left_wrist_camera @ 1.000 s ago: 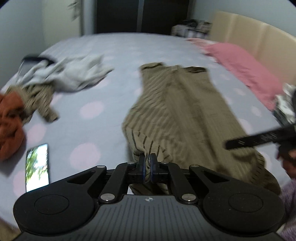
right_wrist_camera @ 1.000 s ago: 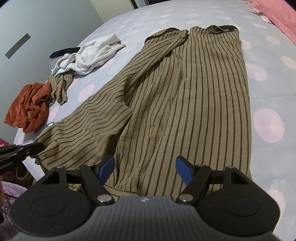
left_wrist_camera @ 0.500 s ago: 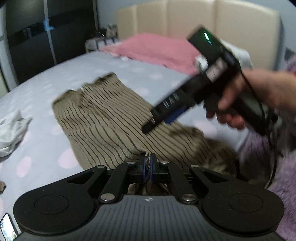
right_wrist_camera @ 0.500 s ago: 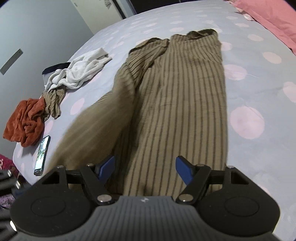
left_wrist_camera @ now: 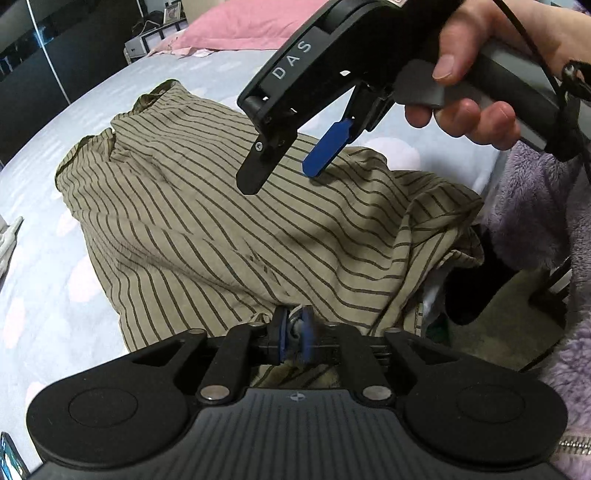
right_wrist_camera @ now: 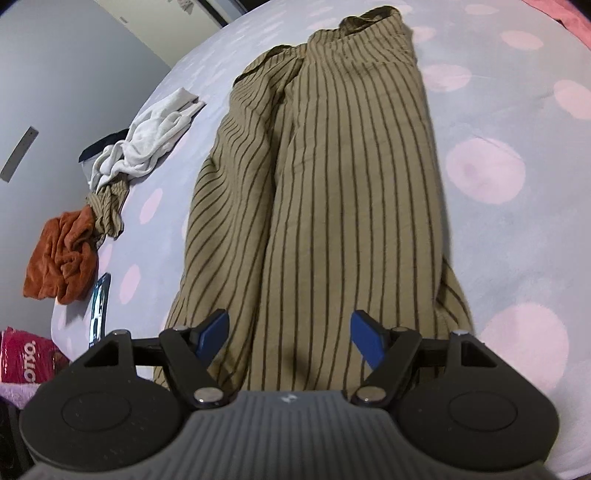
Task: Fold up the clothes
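1. Striped trousers (left_wrist_camera: 229, 229), olive with dark lines, lie spread along the bed (left_wrist_camera: 44, 295) in your left wrist view, the waistband at the far end and the near end bunched up at the mattress edge.
2. Your left gripper (left_wrist_camera: 293, 334) has its blue pads clenched on a pinch of that near fabric, which rises in a ridge from the grip toward the right.
3. Above the cloth, your right gripper (left_wrist_camera: 282, 173) hangs in the air, carried by your right hand (left_wrist_camera: 476, 70); its two fingers stand apart with nothing between them, the blue pad (left_wrist_camera: 325, 149) just above the stripes.
4. A pink pillow (left_wrist_camera: 236, 26) lies at the head of the bed, and a purple fleecy sleeve (left_wrist_camera: 546, 206) fills the right edge.
5. In your right wrist view, the trousers (right_wrist_camera: 332, 192) run away from you down the middle of the dotted lilac sheet (right_wrist_camera: 517, 110), the left leg humped up and the right one flatter.
6. Your right gripper (right_wrist_camera: 290, 332) is released, its blue fingers (right_wrist_camera: 212, 328) wide apart over the near end of the garment; you cannot tell from here whether they touch it.
7. Off to the left lie a white garment (right_wrist_camera: 151, 144), a scrap of striped cloth (right_wrist_camera: 107, 206), a rust-orange garment (right_wrist_camera: 62, 258) and a phone (right_wrist_camera: 99, 302), all well apart from the trousers.
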### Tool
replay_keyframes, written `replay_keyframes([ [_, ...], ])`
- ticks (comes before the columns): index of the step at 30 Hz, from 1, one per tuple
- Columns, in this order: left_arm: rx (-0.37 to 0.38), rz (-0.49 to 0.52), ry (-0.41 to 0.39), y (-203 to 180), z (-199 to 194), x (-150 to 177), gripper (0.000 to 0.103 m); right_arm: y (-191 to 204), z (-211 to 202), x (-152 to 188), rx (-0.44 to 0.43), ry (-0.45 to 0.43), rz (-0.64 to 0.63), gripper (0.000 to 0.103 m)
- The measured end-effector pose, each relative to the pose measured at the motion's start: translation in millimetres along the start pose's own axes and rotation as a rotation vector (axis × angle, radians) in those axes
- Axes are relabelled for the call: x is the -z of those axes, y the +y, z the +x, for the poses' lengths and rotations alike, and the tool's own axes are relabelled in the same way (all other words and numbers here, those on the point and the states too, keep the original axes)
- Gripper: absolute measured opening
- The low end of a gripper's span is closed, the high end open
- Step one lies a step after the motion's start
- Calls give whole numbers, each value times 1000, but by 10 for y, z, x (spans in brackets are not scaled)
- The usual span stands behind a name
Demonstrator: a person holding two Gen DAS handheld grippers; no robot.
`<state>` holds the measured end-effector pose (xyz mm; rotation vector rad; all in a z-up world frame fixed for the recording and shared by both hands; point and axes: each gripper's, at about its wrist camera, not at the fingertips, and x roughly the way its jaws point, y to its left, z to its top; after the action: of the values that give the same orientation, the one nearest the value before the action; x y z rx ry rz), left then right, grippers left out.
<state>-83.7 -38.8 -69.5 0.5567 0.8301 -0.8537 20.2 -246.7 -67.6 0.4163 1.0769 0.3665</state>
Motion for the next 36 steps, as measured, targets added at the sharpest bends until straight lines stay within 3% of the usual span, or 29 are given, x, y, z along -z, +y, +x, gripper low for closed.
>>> replay_keyframes([
  [1,1,5,10,-15,33,17,37,14,-4,10,3,-1,-14,75],
  [3,4,-19,-13,35,-90,32,51,43,-7,26,2,-3,-38,75],
  [10,-9,-107,-94,238,-551,117,58,134,-21,127,-55,13,-79,71],
  [13,-34,-95,-66,270,-582,164,58,202,-21,181,-101,30,-91,71],
  [18,-153,-76,60,285,-383,244,58,334,48,283,-175,76,-90,71],
  [20,-169,-80,111,304,-294,298,49,337,117,308,-170,97,-73,71],
  [21,-172,-92,136,324,-252,320,26,324,159,320,-164,111,-61,66],
  [22,-172,-110,149,351,-241,333,11,296,204,332,-168,134,-43,38],
  [24,-185,-137,154,390,-273,347,4,249,245,349,-184,164,-16,7],
  [27,-242,-162,145,422,-394,357,0,214,191,358,-207,159,-5,3],
  [31,-273,-258,219,537,-428,435,0,196,118,357,-283,156,3,2],
  [33,-270,-246,255,527,-381,457,0,186,189,396,-254,185,-7,2],
  [36,-252,-193,276,448,-331,446,0,179,353,479,-134,237,-78,2],
])
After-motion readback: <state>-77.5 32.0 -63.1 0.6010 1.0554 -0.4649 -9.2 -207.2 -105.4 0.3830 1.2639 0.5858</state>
